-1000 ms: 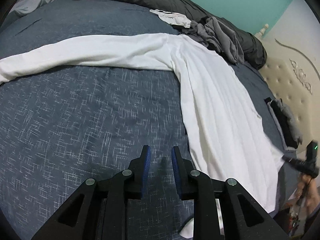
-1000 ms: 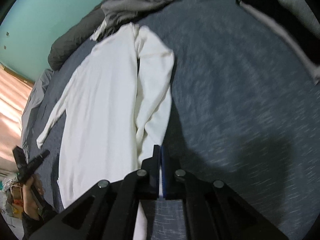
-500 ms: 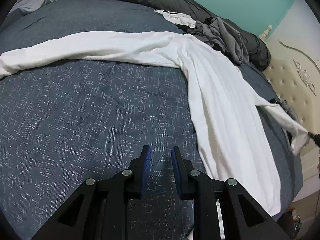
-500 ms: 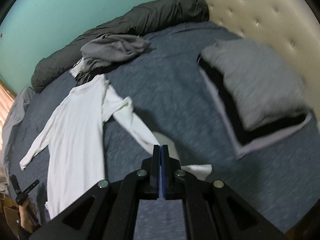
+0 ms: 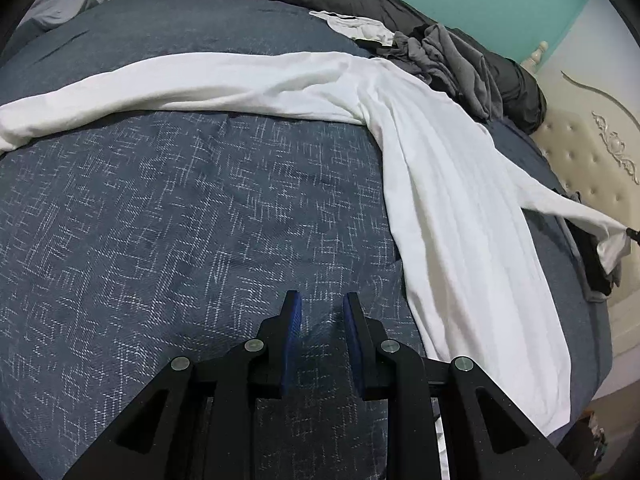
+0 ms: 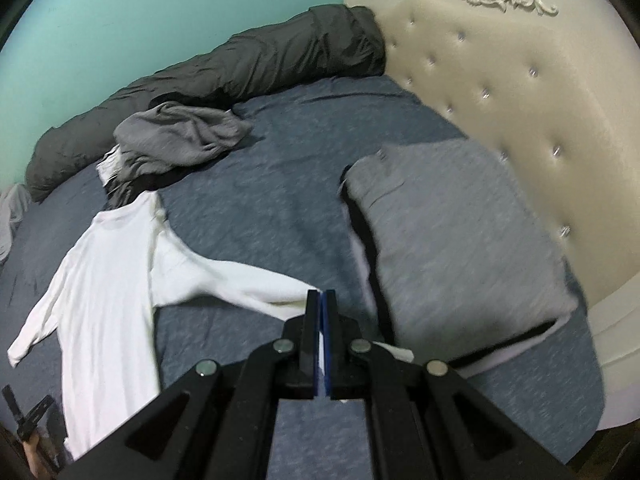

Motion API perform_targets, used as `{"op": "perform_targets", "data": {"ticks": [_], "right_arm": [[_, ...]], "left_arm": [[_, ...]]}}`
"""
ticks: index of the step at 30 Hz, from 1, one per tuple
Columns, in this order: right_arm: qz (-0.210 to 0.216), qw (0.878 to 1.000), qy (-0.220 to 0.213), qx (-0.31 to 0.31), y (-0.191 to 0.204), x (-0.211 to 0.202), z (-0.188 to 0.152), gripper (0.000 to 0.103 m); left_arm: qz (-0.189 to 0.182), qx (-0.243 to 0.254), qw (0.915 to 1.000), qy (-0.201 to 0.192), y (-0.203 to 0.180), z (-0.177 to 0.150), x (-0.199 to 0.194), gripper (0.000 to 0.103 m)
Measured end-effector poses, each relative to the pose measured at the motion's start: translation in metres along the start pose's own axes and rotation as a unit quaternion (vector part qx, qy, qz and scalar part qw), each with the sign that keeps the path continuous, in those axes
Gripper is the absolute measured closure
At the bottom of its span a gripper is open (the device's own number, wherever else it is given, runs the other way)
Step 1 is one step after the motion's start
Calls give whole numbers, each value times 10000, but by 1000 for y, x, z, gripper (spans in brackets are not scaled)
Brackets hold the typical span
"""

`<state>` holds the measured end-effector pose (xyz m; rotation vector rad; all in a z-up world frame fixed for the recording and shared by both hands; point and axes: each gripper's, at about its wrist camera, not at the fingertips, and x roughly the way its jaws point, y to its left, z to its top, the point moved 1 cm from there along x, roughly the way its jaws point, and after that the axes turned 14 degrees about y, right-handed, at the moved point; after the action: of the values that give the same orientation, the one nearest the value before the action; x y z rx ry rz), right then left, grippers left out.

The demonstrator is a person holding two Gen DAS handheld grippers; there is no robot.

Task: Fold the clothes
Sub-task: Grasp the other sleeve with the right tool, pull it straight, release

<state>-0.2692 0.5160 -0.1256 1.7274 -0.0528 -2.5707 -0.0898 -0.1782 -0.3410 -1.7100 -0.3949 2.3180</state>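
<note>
The white long-sleeved ribbed shirt (image 6: 104,280) lies on the blue-grey bed cover (image 6: 280,200), collar upper centre, hem lower left, one sleeve drawn rightward, pinched in the right gripper (image 6: 321,300); the left gripper (image 5: 319,308) hovers spread, empty.

Both wrist views look steeply down, sharing the white shirt (image 5: 460,208).

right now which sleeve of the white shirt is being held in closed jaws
The sleeve stretched toward the headboard, pinched in the right gripper. The other sleeve lies loose on the bed.
</note>
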Motion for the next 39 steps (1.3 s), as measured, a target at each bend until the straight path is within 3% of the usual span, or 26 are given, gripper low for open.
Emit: {"op": "perform_targets", "data": {"ticks": [18,27,32,36,39], "right_arm": [[-1057,9935,-196,382,-65,9,92,102],[-1302,9910,15,309,-75,39,96,102],[-1725,9838,-77,481,-79,40,88,99],[-1393,9874,-584,481,-64,16,69,79],[-804,9942,-687,205,-35,7,44,78]], "left_arm": [[132,4,9998,126,4,7,7,80],[166,82,9995,238,0,8,14,80],[134,161,9994,278,-6,7,15,80],[13,271,9991,331,-14,7,13,80],[-90,411,9984,366,-24,6,7,80]]}}
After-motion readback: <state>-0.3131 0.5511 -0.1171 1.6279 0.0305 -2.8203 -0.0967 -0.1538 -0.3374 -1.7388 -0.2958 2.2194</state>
